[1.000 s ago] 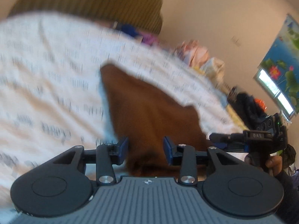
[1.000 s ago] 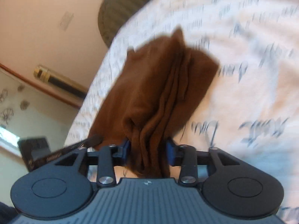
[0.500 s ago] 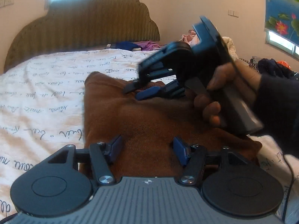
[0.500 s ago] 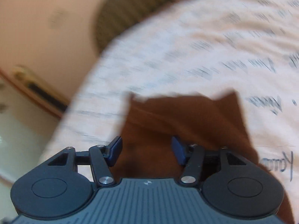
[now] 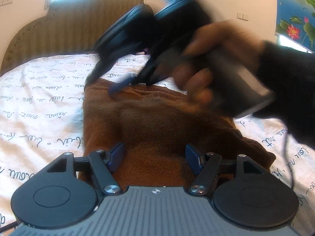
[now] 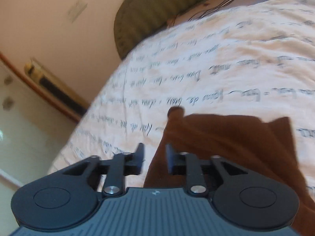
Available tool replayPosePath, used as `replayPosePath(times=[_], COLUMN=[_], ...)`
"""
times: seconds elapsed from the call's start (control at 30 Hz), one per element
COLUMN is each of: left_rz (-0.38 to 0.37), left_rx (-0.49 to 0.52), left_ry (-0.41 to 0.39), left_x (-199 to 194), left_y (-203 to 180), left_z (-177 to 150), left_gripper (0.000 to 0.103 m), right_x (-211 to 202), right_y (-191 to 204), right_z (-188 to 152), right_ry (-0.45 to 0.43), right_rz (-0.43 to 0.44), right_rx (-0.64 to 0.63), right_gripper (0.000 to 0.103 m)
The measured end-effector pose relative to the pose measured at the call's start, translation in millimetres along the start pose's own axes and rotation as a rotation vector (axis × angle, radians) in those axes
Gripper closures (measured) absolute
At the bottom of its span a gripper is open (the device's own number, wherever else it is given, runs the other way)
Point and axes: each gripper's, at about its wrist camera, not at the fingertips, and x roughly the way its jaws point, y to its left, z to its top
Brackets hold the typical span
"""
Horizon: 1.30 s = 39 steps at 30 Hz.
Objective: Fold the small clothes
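- White bedding (image 5: 39, 102) printed with looping script covered the bed, and the brown garment (image 5: 157, 125) lay folded flat on it.
- Left gripper (image 5: 154, 154) hovered over the garment's near end, jaws spread wide with nothing between them.
- Right gripper (image 6: 154, 158) sat at the garment's (image 6: 226, 137) left edge, jaws parted narrowly; blur made it hard to tell, but they seemed to grip nothing.
- From the left wrist view, the right hand (image 5: 214, 63) held its tool above the garment's far edge.
- Beyond stood a ribbed headboard (image 5: 74, 27) and a lotus picture (image 5: 295, 9).
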Motion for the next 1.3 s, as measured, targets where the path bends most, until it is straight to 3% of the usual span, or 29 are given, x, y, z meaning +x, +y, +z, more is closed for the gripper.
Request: replayPosePath(times=[0.03, 0.1, 0.2, 0.3, 0.43, 0.57, 0.67, 0.8, 0.97, 1.03, 1.1, 1.17, 1.23, 1.3], left_rz=[0.002, 0.005, 0.004, -0.001, -0.006, -0.005, 0.004, 0.007, 0.008, 0.006, 0.018, 0.029, 0.059, 0.090], left_rx=[0.000, -0.002, -0.002, -0.005, -0.012, -0.007, 0.004, 0.003, 0.005, 0.015, 0.022, 0.017, 0.057, 0.128], left_ry=[0.000, 0.001, 0.000, -0.002, -0.004, -0.003, -0.002, -0.005, -0.006, -0.006, -0.023, -0.065, -0.104, -0.136], left_x=[0.1, 1.5, 2.3, 1.5, 2.2, 2.7, 3.8, 3.1, 3.7, 3.7, -5.0, -28.7, -57.3, -80.4], left_y=[-0.1, 0.6, 0.2, 0.1, 1.9, 1.3, -0.1, -0.6, -1.4, -3.0, -2.8, 1.2, 3.4, 3.9], left_z=[0.0, 0.3, 0.0, -0.3, -1.4, -1.7, -1.4, -2.3, -2.3, -1.4, -1.5, -5.6, -15.6, -29.0], left_gripper=[0.035, 0.035, 0.035, 0.035, 0.035, 0.034, 0.034, 0.034, 0.034, 0.033, 0.033, 0.032, 0.018, 0.015], right_x=[13.6, 22.8, 21.1, 4.1, -28.4, -16.1, -15.7, -30.5, -74.4, -58.1, -66.9, -98.9, -138.3, -168.8], right_y=[-2.6, -14.1, -23.6, -15.4, -12.2, -25.8, -32.8, -4.0, 2.3, -16.9, -26.7, -24.6, -21.5, -26.1], right_z=[-1.2, -4.6, 0.5, -3.4, -16.2, -29.5, -34.9, -38.8, -69.0, -79.2, -89.8, -94.6, -108.7, -128.8], right_ry=[0.020, -0.082, -0.102, -0.133, -0.157, -0.103, -0.163, -0.182, -0.223, -0.142, -0.193, -0.236, -0.307, -0.346], right_rz=[-0.061, -0.027, -0.005, -0.077, -0.093, -0.215, -0.189, -0.326, -0.173, -0.280, -0.271, -0.231, -0.136, -0.111], right_rx=[-0.018, -0.062, 0.014, -0.015, -0.026, -0.064, -0.084, -0.142, -0.093, -0.100, -0.141, -0.024, 0.000, 0.027], right_gripper=[0.049, 0.050, 0.052, 0.052, 0.050, 0.048, 0.048, 0.047, 0.044, 0.033, 0.033, 0.032, 0.032, 0.031])
